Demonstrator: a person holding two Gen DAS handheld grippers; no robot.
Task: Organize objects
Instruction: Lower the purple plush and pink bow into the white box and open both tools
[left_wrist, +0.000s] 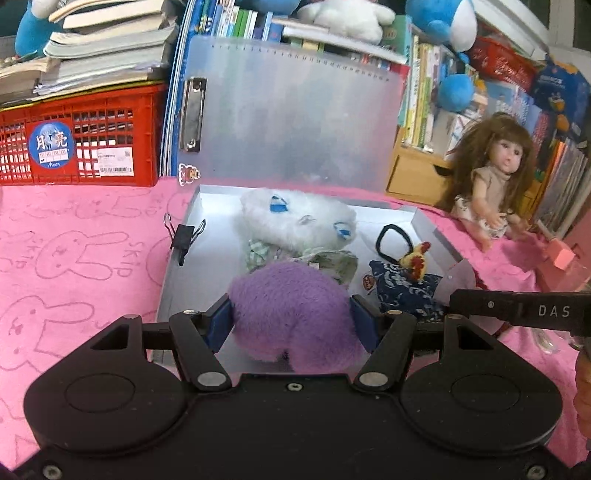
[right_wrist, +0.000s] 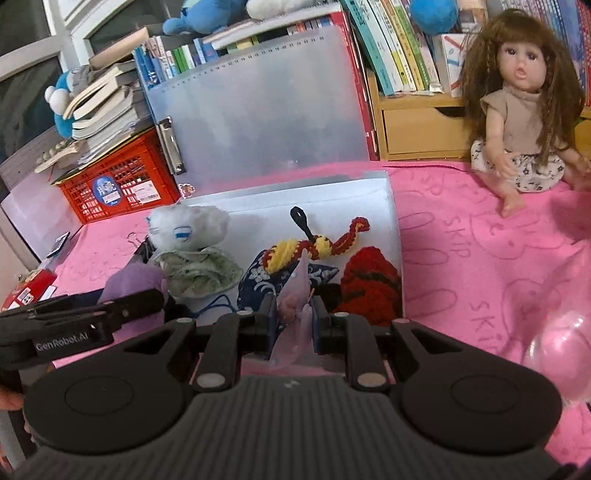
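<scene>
**Both claws loaded over the open case**

Left wrist view: the left claw (left_wrist: 290, 319) is clamped on a purple plush toy (left_wrist: 291, 314), held above the near end of the translucent case (left_wrist: 177, 291) lying open on the pink bench (left_wrist: 74, 251). A white plush (left_wrist: 299, 219) and a blue patterned pouch (left_wrist: 402, 288) lie inside.

Right wrist view: the right claw (right_wrist: 293, 319) is clenched on a small pale pink toy (right_wrist: 295, 295) over the case's near edge. A doll (right_wrist: 524, 107) sits on the bench, well apart to the right.
</scene>
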